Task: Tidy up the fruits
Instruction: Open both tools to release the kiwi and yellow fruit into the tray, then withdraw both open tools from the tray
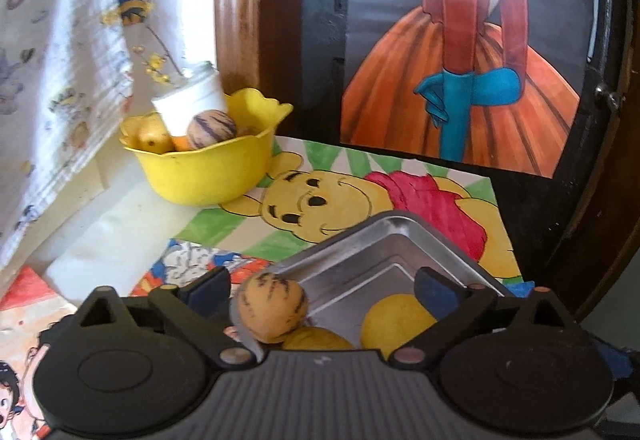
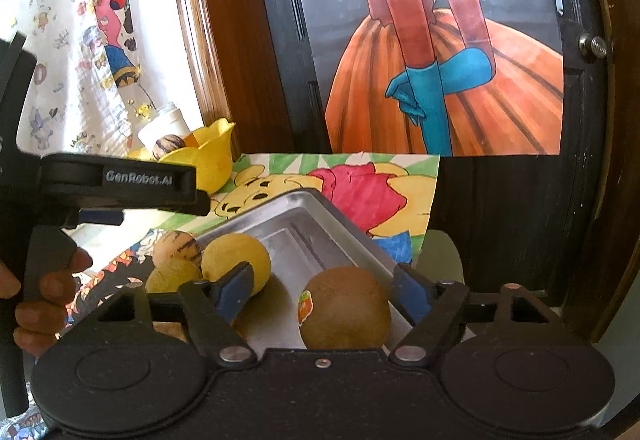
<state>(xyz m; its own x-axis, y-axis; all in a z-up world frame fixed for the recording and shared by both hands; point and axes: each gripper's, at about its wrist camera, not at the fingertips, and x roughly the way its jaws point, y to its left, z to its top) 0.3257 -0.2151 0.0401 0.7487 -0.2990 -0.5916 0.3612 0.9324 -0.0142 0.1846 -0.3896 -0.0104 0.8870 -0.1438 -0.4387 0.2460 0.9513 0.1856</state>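
Both claws stood released over the metal tray [image 2: 340, 236]: the left claw [image 1: 322, 286] gaped wide with a striped fruit [image 1: 272, 314] lying free between its fingers, and the right claw [image 2: 324, 290] hung apart around a brown stickered fruit [image 2: 346, 310] without pressing it. Two yellow fruits [image 2: 236, 258] lay in the tray beside them, while a yellow bowl [image 1: 208, 171] holding more fruit sat farther back on the bench.

Your left wrist camera sits close above square metal tray [image 1: 362, 240], angled downward toward yellow scalloped plastic bowl [image 1: 208, 175]. Your right wrist camera sits beside it, same facing. Both share tray [image 2: 320, 224], bowl [image 2: 212, 159].
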